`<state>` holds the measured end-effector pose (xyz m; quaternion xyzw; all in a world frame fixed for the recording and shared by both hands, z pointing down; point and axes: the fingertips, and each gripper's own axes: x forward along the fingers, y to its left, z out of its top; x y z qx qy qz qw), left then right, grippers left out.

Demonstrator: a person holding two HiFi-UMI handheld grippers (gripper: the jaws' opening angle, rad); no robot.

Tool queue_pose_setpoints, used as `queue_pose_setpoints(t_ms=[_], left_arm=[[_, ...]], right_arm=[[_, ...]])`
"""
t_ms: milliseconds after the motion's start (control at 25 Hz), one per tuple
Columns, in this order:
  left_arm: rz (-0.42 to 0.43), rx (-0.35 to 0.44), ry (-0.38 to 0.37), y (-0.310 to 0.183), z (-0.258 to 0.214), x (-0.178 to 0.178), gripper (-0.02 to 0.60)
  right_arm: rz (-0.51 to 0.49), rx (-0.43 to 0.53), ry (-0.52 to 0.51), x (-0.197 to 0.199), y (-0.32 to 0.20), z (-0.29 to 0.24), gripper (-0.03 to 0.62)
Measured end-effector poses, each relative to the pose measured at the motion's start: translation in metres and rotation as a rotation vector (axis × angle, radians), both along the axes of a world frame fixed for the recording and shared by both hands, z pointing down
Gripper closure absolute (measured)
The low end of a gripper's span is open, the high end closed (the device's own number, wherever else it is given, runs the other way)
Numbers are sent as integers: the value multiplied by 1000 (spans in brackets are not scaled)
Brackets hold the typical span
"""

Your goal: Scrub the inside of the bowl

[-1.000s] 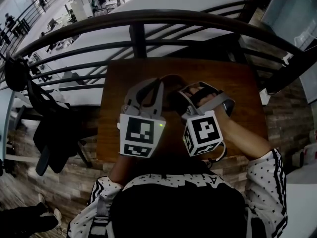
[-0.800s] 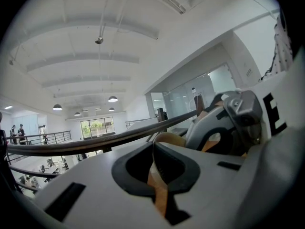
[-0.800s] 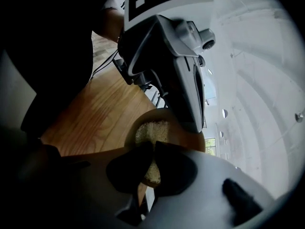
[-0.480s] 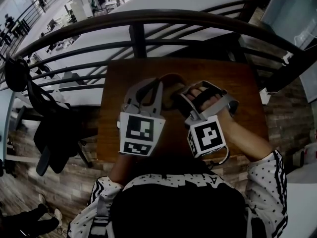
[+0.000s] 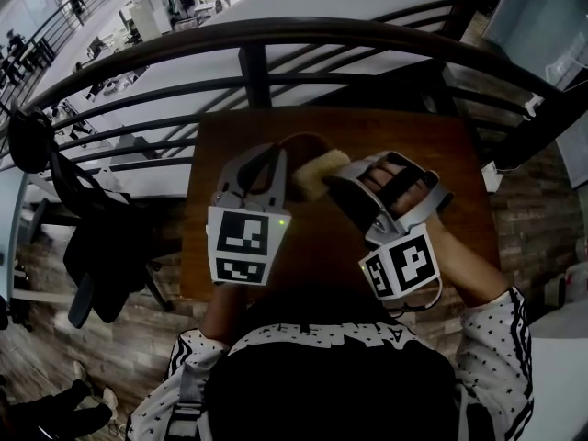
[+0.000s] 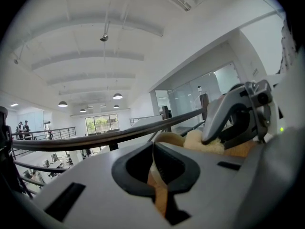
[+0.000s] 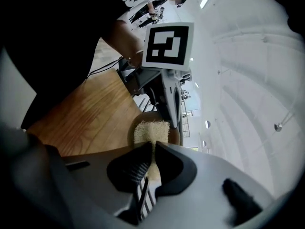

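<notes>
Wooden table, bowl pinched in left hand-held gripper

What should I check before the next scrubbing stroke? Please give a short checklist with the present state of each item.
1. Left gripper shut on the rim of the bowl: ok.
2. Right gripper shut on the sponge: ok.
3. Sponge at the mouth of the bowl, between the two grippers: ok.
4. Sponge pressed against the inner wall: cannot tell.
5. Bowl above the table, away from its edges: ok.
6. Bowl bottom resting on the table: cannot tell; the grippers hide it.
</notes>
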<state>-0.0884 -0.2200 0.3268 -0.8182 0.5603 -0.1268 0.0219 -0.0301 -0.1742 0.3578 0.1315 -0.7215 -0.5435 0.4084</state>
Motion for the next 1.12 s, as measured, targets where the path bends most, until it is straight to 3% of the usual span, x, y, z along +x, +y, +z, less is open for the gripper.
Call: queue_pose_setpoints(t_ms=[120,360,520,720,960,1120], left_arm=[[-11,2,9,-1,-2,-4,561],[-3,14,24,3,-6,-6,560],[18,22,62,6,-12,-3,560],[46,38,103,13,-21,-3,560],[102,65,110,17,-30,2,560],[148,81,119,24,-36,9,561]], right_arm=[[8,-17,-110,5,-3,-14,554],[94,-197,-442,17,-21,-47,554],[91,-299,-602,27,-29,-67,554],[76,-535,-892,38,-35,-89,554],[27,-756,-1073,53,-50,-97,554],[-28,-857,-1069,56,-50,-95,554]])
